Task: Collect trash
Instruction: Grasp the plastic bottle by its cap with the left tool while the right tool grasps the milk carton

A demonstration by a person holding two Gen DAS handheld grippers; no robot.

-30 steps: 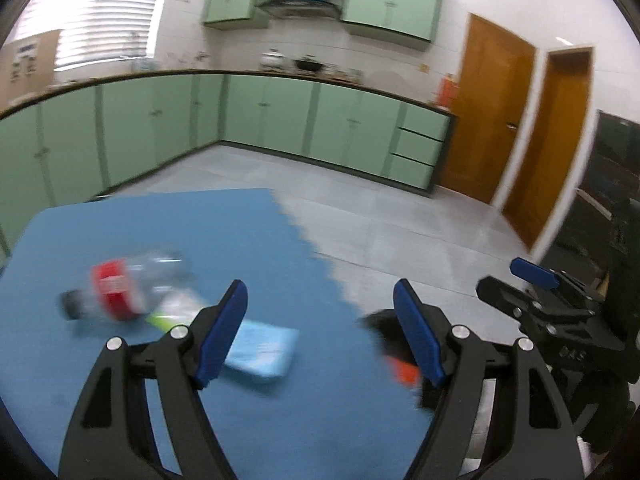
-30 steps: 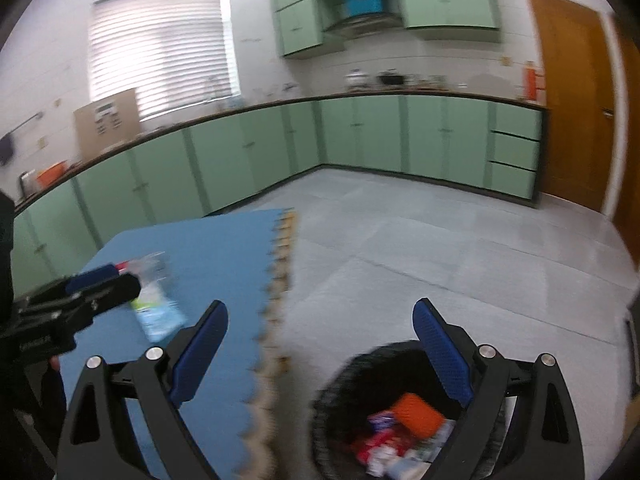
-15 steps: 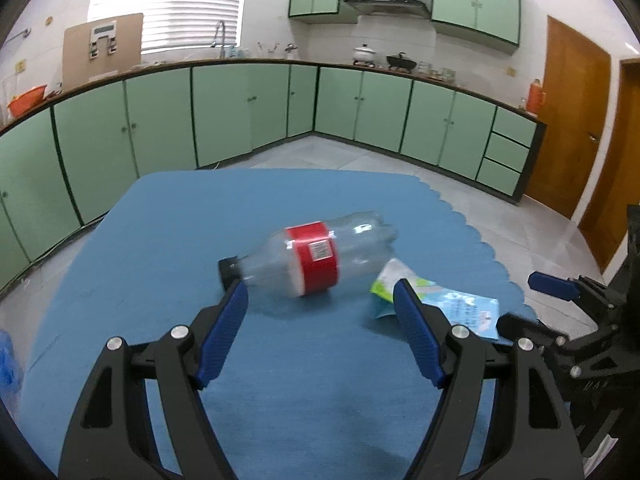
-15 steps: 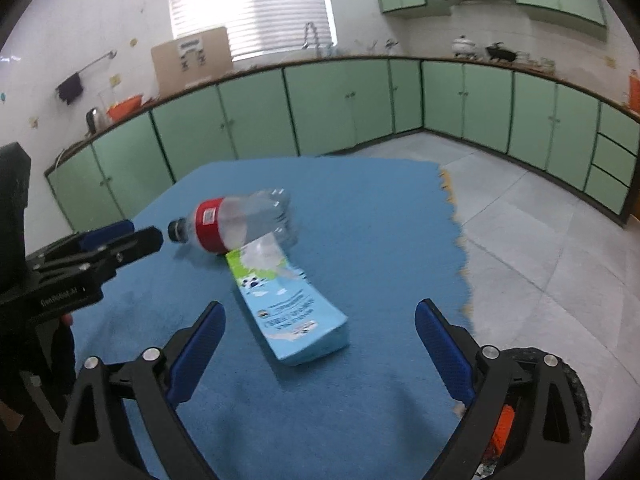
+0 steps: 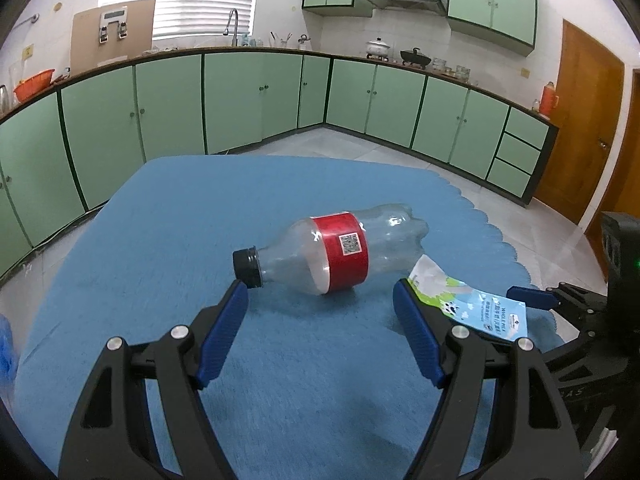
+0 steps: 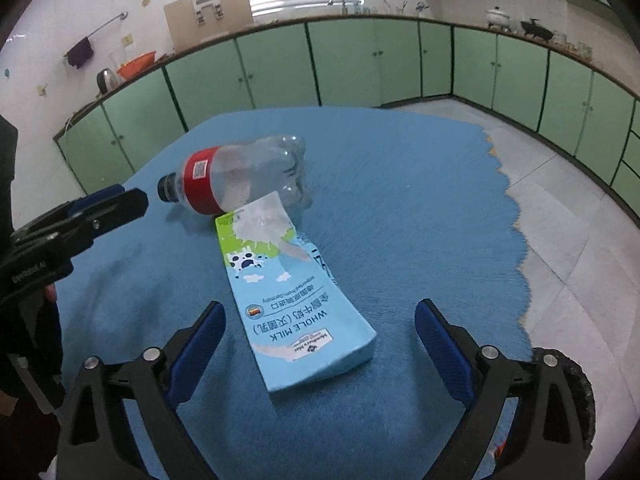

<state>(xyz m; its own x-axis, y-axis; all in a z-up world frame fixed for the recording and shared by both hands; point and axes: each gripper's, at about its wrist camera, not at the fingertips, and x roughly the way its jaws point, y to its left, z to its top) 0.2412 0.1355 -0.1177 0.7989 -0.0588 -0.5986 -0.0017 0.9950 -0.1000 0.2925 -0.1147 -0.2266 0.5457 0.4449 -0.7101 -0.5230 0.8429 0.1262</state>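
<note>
An empty clear plastic bottle (image 5: 332, 252) with a red label and black cap lies on its side on the blue mat (image 5: 200, 220). My left gripper (image 5: 320, 300) is open just in front of it, fingers either side. A light blue milk carton (image 6: 296, 312) lies flat beside the bottle (image 6: 244, 176). My right gripper (image 6: 320, 320) is open, its fingers either side of the carton's near end. The carton (image 5: 472, 304) and the right gripper's finger show at the right of the left wrist view. The left gripper's fingers (image 6: 104, 204) show at the left of the right wrist view.
A black trash bin (image 6: 576, 384) stands on the floor at the mat's right edge, mostly hidden behind my right finger. Green kitchen cabinets (image 5: 248, 100) run along the walls. Grey tiled floor (image 6: 580, 240) lies right of the mat. Brown doors (image 5: 580, 128) stand at the far right.
Both grippers have swung left from the bin toward the mat and moved closer. The left now frames the bottle, the right frames the milk carton. Both stay open.
</note>
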